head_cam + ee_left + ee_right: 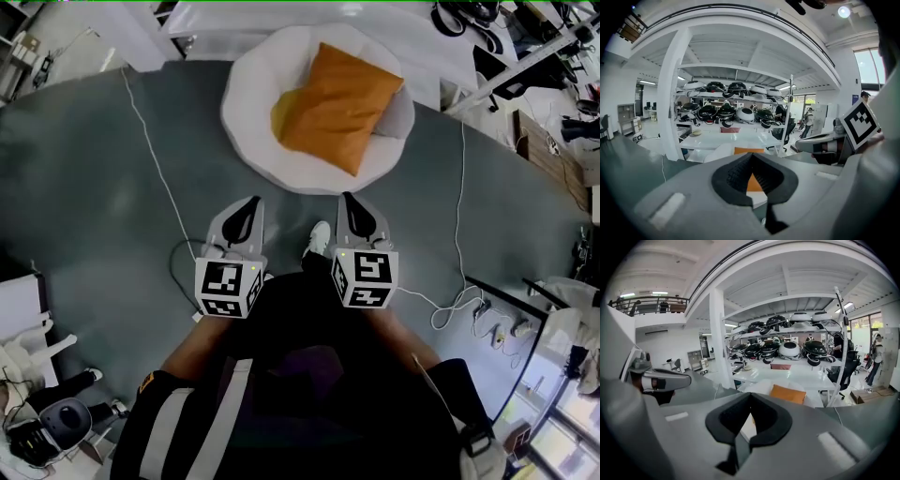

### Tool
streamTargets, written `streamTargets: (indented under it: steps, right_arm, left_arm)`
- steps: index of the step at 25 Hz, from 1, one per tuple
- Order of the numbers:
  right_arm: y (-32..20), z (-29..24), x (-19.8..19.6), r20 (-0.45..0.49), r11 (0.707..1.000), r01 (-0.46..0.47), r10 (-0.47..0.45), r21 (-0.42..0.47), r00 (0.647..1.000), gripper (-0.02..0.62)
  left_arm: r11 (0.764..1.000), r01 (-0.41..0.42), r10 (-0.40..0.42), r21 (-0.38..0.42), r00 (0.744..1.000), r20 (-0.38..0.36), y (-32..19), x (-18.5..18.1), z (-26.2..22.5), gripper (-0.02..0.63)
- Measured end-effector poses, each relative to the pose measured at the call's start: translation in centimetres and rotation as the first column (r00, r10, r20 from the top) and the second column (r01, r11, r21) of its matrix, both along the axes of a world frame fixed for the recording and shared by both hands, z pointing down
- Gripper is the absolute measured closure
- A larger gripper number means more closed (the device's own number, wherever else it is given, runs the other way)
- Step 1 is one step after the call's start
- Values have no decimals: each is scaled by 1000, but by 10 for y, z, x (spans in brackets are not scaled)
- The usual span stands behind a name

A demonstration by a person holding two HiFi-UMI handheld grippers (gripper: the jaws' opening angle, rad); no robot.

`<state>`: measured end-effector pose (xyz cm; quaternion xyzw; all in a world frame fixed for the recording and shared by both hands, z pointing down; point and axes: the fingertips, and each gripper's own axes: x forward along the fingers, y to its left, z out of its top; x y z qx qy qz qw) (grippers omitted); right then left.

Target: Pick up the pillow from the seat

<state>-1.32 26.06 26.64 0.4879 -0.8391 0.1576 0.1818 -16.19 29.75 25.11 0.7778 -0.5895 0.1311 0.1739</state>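
Observation:
An orange pillow lies tilted on a round white seat at the top middle of the head view. My left gripper and my right gripper are held side by side just short of the seat's near edge, both shut and empty. In the left gripper view the pillow shows past the closed jaw tips, on the white seat. The right gripper view has the pillow on the seat a little right of the closed tips.
Grey carpet surrounds the seat. White cables run along the floor left and right of it. A white table with racks of helmets stands behind the seat. A white pillar rises at its left. Desks and clutter sit at the right.

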Motion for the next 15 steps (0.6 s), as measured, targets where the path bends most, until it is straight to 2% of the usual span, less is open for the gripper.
streamTargets:
  steps: [6,15]
  right_arm:
    - [-49,2,29,26,1000,2,-1,-17,1000,594]
    - [-99,9,57,48,1000,-10,11,-29,999,594]
  left_arm:
    - [999,-22,22,-23,999,28,-55,29,-3,609]
    - [997,-78,79,-12,995,60,-119,63,-4,609]
